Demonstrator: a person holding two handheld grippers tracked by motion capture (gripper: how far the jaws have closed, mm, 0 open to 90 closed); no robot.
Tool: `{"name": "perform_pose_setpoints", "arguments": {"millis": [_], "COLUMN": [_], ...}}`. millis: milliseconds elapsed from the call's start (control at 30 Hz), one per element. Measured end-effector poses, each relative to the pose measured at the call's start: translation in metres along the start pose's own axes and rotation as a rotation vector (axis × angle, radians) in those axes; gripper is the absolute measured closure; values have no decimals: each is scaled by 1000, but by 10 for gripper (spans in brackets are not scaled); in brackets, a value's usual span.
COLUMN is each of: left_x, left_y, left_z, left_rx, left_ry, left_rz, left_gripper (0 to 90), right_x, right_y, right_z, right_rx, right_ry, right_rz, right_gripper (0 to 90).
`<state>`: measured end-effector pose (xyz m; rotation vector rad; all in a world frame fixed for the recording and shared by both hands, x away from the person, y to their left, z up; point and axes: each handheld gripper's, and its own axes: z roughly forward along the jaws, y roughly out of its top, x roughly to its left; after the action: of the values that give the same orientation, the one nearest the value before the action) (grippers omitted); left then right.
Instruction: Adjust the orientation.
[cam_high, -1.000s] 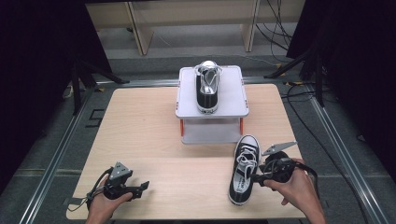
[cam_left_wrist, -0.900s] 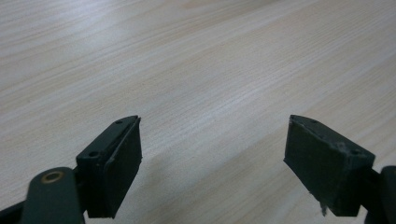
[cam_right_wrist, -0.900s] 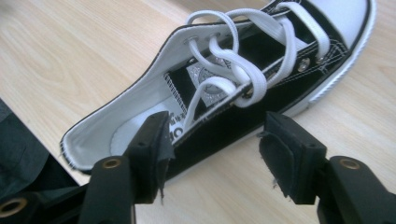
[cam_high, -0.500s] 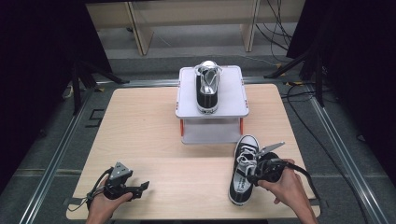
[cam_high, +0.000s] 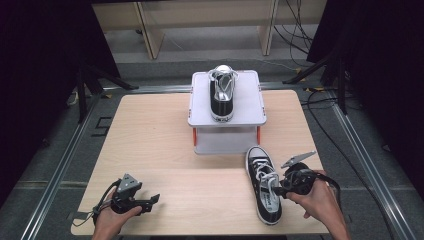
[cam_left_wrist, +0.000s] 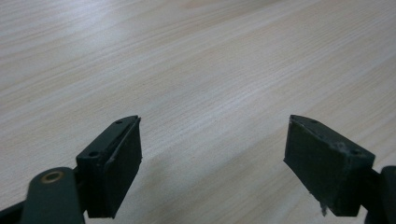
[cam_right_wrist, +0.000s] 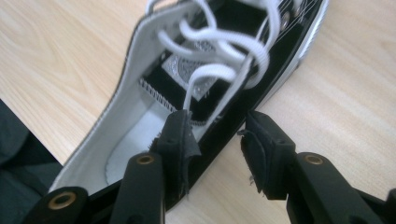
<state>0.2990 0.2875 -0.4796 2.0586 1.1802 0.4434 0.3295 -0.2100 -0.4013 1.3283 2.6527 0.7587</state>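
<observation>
We count two black-and-white canvas sneakers. One sneaker (cam_high: 221, 93) sits on top of a small white stand (cam_high: 250, 112) at the far middle of the worktop (cam_high: 150, 145). The other sneaker (cam_high: 263, 185) lies flat on the worktop near its front right edge, just in front of the stand, its toe pointing away from us and its heel close to the edge.

Our right tongs (cam_high: 281, 189) are at this nearer sneaker's right side. In the right gripper view the right tongs (cam_right_wrist: 217, 140) straddle the shoe's side wall: one jaw is inside the opening, beside the loose white laces (cam_right_wrist: 224, 51), and the other is outside against the black canvas and white sole edge. The jaws are partly closed around the wall; we cannot tell whether they are pressing it firmly yet.

Our left tongs (cam_high: 142, 202) rest low over the front left of the worktop, well apart from both shoes. In the left gripper view the left tongs (cam_left_wrist: 212, 154) stand wide open over bare wood, holding nothing.

We judge the sneaker light, with soft canvas that will fold under a pinch, while the rubber sole is stiffer. The side wall by the ankle opening seems a fair place to take hold, since it is thin enough for the jaws. The laces are loose and could snag or slip out, so we would avoid gripping them alone.
</observation>
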Motion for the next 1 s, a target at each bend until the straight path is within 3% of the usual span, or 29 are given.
{"name": "perform_pose_setpoints", "arguments": {"millis": [33,133,200,233,300,367,467,500,600,667,733,767,800,900,1000], "left_x": [0,0,1,0,0,0,0,0,1,2,0,0,0,-1,0], "left_y": [0,1,1,1,2,3,3,2,3,2,2,1,1,1,1], "left_z": [0,1,1,3,3,2,2,3,2,2,2,2,2,2,1], "left_rx": [-2,0,2,7,7,2,11,15,7,2,1,-5,-5,3,5], "left_ry": [1,0,0,-1,2,1,6,1,-1,-1,-4,-6,-6,-1,-2], "left_rz": [-5,5,20,-1,-1,2,5,2,24,26,-4,-7,-7,-3,0], "left_gripper": [185,184,185,185,185,185,185,184,185,184,185,185,184,184,185], "right_x": [1,-3,-3,-2,-6,-8,-12,-13,-11,-12,-12,-9,-9,-14,-16], "right_y": [0,0,0,0,-1,2,6,12,18,25,32,33,33,39,42], "right_z": [-3,-7,-7,-7,-9,-13,-11,-9,-6,-2,4,6,6,16,21], "right_rx": [-13,-53,-40,-40,-16,12,8,19,40,55,80,99,99,146,169], "right_ry": [3,29,27,41,82,84,68,87,77,61,50,45,45,45,39], "right_rz": [28,24,28,41,41,68,49,52,67,36,9,45,45,-1,-8], "right_gripper": [589,572,564,560,558,560,560,559,559,560,567,569,569,593,600]}}
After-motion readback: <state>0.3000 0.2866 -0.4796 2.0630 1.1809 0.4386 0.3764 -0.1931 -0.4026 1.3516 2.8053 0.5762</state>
